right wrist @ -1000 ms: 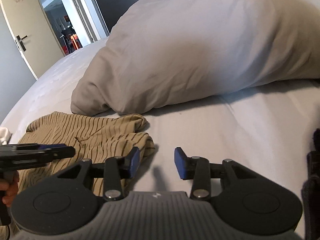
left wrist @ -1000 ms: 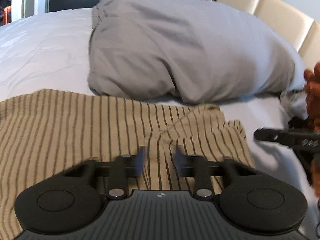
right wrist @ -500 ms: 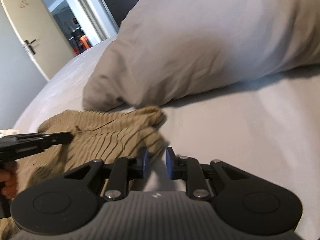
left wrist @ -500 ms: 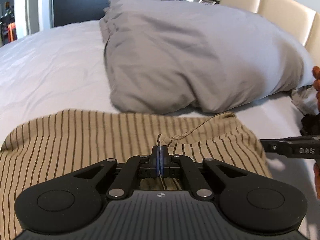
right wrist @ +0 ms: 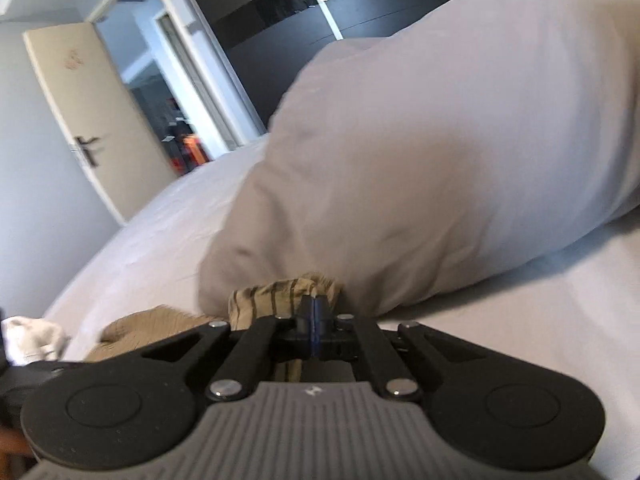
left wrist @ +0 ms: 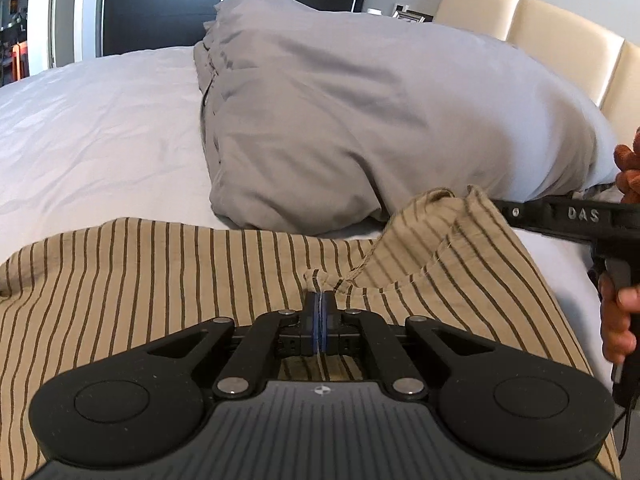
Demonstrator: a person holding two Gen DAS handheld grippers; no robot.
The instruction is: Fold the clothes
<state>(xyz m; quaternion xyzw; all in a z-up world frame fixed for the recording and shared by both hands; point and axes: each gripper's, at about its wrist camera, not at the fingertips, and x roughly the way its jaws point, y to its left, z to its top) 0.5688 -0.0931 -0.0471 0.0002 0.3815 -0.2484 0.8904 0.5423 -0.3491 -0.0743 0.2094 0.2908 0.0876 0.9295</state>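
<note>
Striped tan garment (left wrist: 160, 280) lies on the white bed (left wrist: 100, 132), near the grey pillow (left wrist: 380, 120). We see left hand-held gripper (left wrist: 320, 312) clamped on its hem, right hand-held gripper (right wrist: 315, 320) just closed, pinching a raised corner.

Tan striped garment (left wrist: 140, 280) spread on white bed (left wrist: 100, 128); left gripper (left wrist: 320, 312) clamped on a hem pinch. Right gripper (left wrist: 496, 210) lifts garment's far corner below grey pillow (left wrist: 380, 120) beside cream headboard (left wrist: 540, 28).
</note>
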